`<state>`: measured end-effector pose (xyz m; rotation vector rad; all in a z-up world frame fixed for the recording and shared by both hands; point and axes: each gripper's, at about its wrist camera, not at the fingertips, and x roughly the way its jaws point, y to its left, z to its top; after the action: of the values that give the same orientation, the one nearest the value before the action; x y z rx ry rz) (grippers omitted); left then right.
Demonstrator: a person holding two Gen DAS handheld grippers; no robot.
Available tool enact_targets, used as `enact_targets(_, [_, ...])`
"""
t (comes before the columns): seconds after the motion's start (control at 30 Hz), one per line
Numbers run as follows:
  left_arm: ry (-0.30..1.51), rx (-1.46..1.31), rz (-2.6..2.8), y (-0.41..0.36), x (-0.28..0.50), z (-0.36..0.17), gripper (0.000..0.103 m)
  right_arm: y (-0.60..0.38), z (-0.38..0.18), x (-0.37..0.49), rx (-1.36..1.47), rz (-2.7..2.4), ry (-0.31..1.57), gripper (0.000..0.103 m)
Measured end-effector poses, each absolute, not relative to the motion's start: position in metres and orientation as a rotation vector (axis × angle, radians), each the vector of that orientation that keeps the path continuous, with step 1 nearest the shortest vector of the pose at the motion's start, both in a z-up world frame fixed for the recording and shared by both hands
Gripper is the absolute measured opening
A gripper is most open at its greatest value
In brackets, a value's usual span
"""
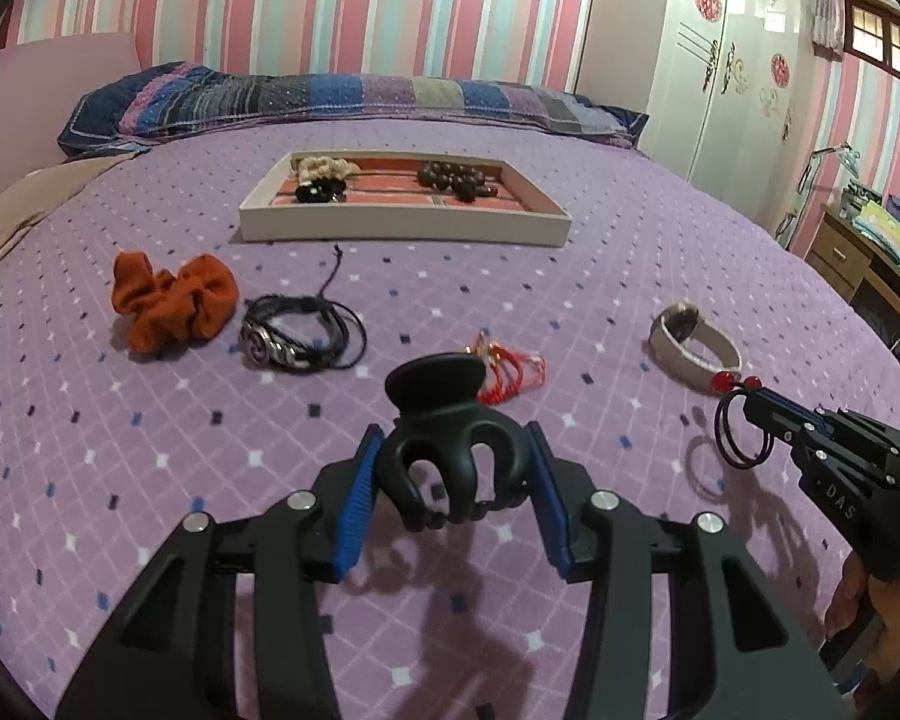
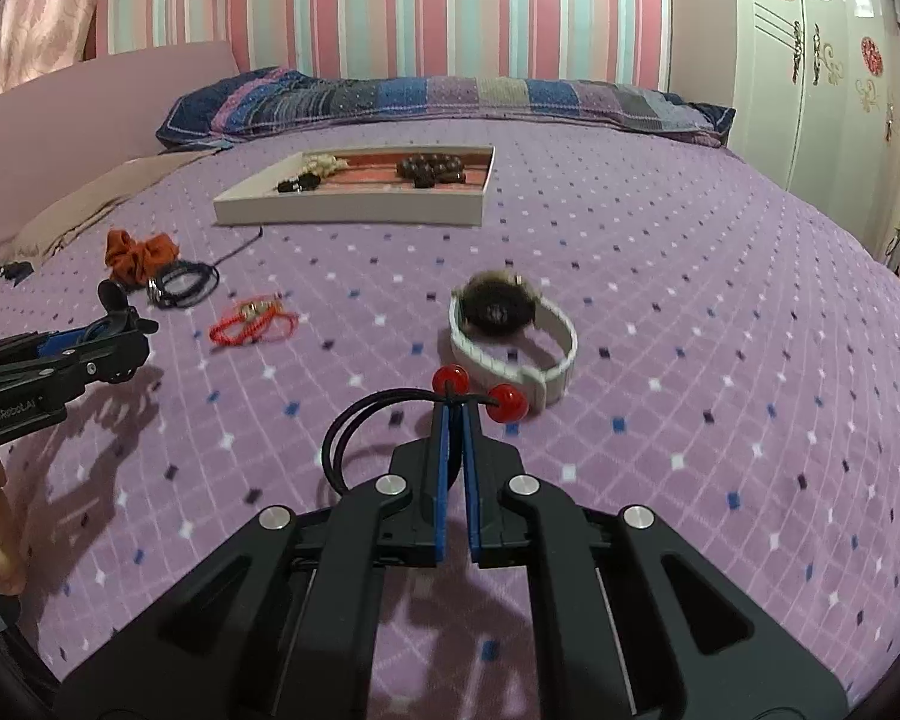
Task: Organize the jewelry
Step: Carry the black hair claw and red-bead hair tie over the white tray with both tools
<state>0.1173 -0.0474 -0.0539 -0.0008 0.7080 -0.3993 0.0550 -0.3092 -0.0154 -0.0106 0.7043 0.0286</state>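
My left gripper (image 1: 453, 456) is shut on a black claw hair clip (image 1: 444, 438) and holds it above the purple bedspread; it also shows in the right wrist view (image 2: 123, 324). My right gripper (image 2: 455, 414) is shut on a black hair tie with two red beads (image 2: 390, 414), also seen in the left wrist view (image 1: 741, 420). The white jewelry tray (image 1: 402, 222) (image 2: 354, 210) lies ahead with dark beads and a cream piece inside. On the bed lie an orange scrunchie (image 1: 171, 300), a black cord bracelet (image 1: 303, 333), a red string bracelet (image 1: 507, 372) and a white-strapped watch (image 2: 510, 330).
A striped pillow (image 1: 342, 99) lies behind the tray at the head of the bed. A white wardrobe (image 1: 720, 60) stands at the right, with a wooden desk (image 1: 858, 252) beyond the bed's right edge.
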Motion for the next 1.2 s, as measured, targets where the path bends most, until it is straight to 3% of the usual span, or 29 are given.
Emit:
enact_targets(0.37, [0.674, -0.009, -0.373, -0.036, 0.157, -0.022, 0.046, -0.305, 0.027, 0.107, -0.02, 0.039, 0.632, 0.005])
enact_targets(0.73, [0.656, -0.054, -0.342, -0.022, 0.261, 0.015, 0.046, -0.292, 0.058, 0.219, -0.035, 0.023, 0.594, 0.005])
enact_targets(1.2, [0.739, -0.076, -0.294, -0.026, 0.403, 0.0, 0.046, -0.286, 0.022, 0.374, 0.006, -0.046, 0.731, 0.005])
